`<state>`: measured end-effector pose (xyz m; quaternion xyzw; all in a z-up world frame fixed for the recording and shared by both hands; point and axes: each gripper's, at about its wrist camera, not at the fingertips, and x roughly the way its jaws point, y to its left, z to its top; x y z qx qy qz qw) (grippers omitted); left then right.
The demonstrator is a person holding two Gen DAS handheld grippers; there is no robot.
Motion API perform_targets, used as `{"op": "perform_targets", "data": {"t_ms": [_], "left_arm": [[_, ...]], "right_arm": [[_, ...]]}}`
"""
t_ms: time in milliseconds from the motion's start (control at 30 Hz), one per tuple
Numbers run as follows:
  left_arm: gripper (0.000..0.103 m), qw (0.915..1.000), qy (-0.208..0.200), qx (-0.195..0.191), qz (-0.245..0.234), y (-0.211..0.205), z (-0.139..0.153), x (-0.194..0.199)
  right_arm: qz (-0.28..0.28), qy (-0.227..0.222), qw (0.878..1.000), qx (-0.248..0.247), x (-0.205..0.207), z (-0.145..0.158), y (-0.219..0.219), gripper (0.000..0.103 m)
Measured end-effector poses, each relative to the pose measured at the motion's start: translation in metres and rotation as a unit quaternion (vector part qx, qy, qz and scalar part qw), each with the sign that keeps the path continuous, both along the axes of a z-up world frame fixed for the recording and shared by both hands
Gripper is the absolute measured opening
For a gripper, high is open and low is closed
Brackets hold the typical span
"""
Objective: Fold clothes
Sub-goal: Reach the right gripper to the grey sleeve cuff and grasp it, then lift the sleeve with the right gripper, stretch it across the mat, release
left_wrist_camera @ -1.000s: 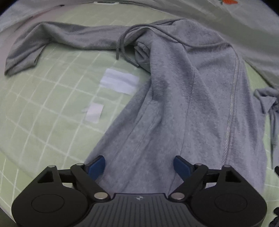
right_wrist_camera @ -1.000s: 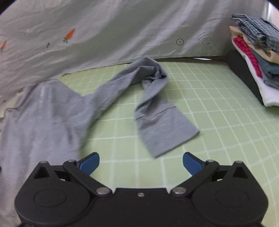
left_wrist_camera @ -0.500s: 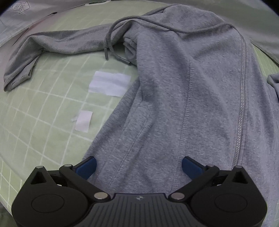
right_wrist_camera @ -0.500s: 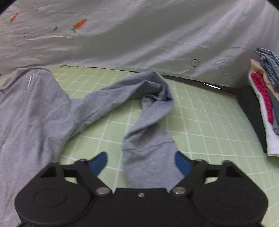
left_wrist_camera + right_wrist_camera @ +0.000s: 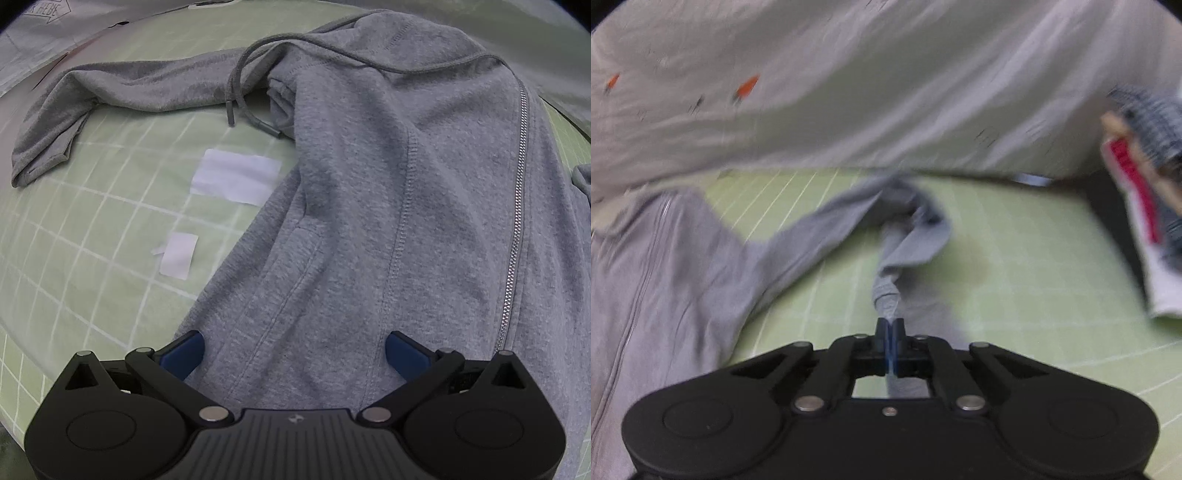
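Grey fleece zip-front hoodie [image 5: 388,221] spread flat on pale green gridded mat [image 5: 92,240]. Soft, limp, middling weight; drapes and stretches when pulled, no slip. Best holds: cuffs, hem corners. Long axis running away from left gripper [image 5: 293,354], hood end far, zipper [image 5: 515,229] along same line. Left jaws wide apart over hem, pinching nothing. Right gripper [image 5: 889,326] just snapped closed on right sleeve cuff [image 5: 886,295], sleeve trailing ahead, kinked mid-length.
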<state>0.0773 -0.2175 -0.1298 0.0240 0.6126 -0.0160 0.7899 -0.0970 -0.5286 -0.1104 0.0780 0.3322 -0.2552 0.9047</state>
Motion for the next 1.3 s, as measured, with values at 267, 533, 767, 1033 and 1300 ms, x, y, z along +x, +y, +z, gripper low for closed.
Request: {"op": "perform_targets", "data": {"t_ms": [267,533,767,1033,1300], "left_arm": [[0.103,1.0,0.002,-0.001,0.002,-0.002,0.0,-0.001],[0.103,0.9999,-0.003,-0.003,0.011,-0.006,0.0,-0.002],[0.103,0.9999,0.0,-0.002,0.016,-0.012,0.001,-0.002],[0.103,0.9999,0.004,-0.003,0.015,-0.017,0.002,-0.001],[0.103,0.9998,-0.007,-0.005,0.019,-0.022,0.0,-0.002]], "right_arm": [[-0.136,-0.06,0.986,-0.074,-0.038,0.067,-0.087,0.0],[-0.214,-0.02,0.975,-0.052,-0.047,0.042,-0.145,0.031],[-0.243,0.014,0.968,0.066,-0.05,-0.032,-0.113,0.052],[-0.321,-0.005,0.94,0.114,-0.063,-0.067,-0.109,0.065],[-0.282,-0.01,0.954,0.102,-0.074,-0.057,-0.117,0.006]]}}
